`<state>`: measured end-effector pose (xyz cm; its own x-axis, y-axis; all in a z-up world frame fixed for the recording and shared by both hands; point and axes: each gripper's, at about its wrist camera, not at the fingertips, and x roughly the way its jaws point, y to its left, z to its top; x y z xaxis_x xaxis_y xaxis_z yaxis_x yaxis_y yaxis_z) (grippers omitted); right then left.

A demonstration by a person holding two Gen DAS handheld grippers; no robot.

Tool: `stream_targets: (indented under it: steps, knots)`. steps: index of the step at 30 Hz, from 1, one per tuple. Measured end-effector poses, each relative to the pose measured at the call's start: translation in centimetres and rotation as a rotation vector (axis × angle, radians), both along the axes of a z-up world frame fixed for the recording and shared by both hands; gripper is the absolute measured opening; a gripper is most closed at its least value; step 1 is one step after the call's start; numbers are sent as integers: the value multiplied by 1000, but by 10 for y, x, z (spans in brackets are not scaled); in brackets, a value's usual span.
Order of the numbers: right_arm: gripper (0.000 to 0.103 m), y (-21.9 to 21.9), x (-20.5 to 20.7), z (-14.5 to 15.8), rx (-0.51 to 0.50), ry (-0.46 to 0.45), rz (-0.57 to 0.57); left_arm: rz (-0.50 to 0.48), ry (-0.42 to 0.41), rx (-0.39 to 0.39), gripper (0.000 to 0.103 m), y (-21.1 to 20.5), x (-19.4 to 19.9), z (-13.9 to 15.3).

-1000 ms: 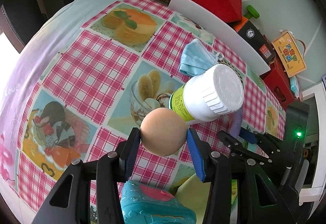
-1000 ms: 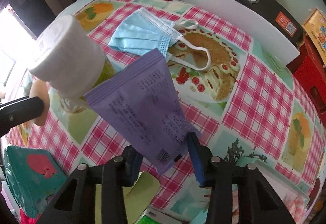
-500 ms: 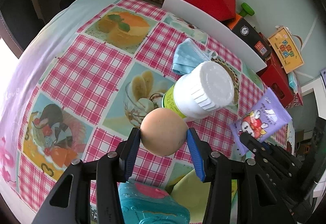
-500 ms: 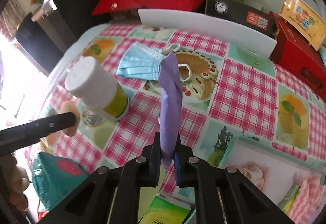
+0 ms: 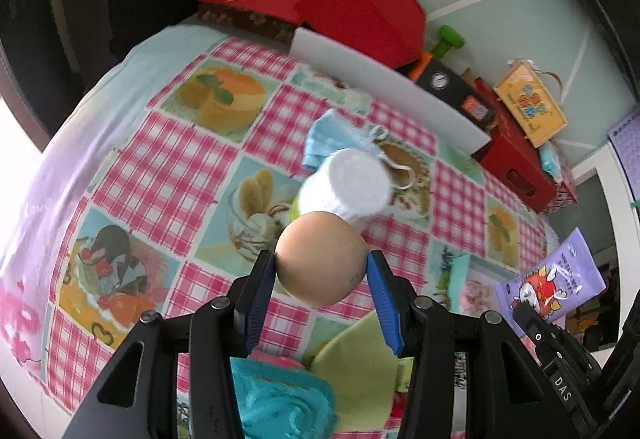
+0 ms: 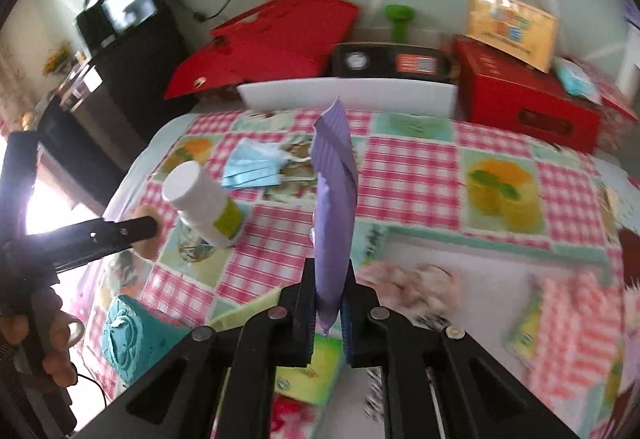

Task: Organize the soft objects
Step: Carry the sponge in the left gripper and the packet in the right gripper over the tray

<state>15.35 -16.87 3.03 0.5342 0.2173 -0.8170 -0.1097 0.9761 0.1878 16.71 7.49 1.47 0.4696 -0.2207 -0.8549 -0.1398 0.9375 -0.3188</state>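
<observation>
the table, under a pink checked cloth printed with desserts, carries everything, with red boxes and a white board along its far edge. near the near edge lie a teal block and a yellow-green sheet. a blue face mask lies flat toward the far edge, and a white-capped bottle stands nearer the middle. the right gripper has its jaws clamped together on the lower end of a purple packet, held clear above the table; the packet's long axis runs upright, its crimped top pointing up and toward the far edge, thin edge toward the camera. in the left wrist view the packet shows its printed face. the left gripper has its jaws pressed on either side of a tan egg-shaped ball, held above the table just in front of the bottle, its narrower end seeming to point up.
</observation>
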Motion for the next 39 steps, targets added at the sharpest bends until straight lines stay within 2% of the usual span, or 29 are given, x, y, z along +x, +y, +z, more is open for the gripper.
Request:
stream_targets:
  steps: [4,8,13,18,21,27,31,34,39]
  knots:
    - [11,-30,-20,11,-64,-20,-95,-59,-56,-14,48,-21,-7,18]
    - [11,-63,-38,15,-68,-25,-176,-143,-95,-4,48,-54,-14,33]
    - [11,-106,-65,17,-110,-17,-290,-292,-113,-21,48,-104,-23,39]
    - [11,-140,-87,8,-173,21,-389,-422,-102,10,49,-156,-35,35]
    - [11,-163,-100,-1,-210,67,-453,-489,-80,-2,49,-181,-43,28]
    - [11,-184,-110,-20,-269,157,-493,-596,-12,34,49,-227,-60,1]
    - [12,-183,-109,-36,-301,214,-465,-594,29,46,49,-233,-62,-17]
    - [14,-179,-107,-42,-294,227,-433,-563,58,70,49,-229,-58,-27]
    - [14,-168,-104,-48,-296,237,-396,-543,78,53,49,-223,-56,-32]
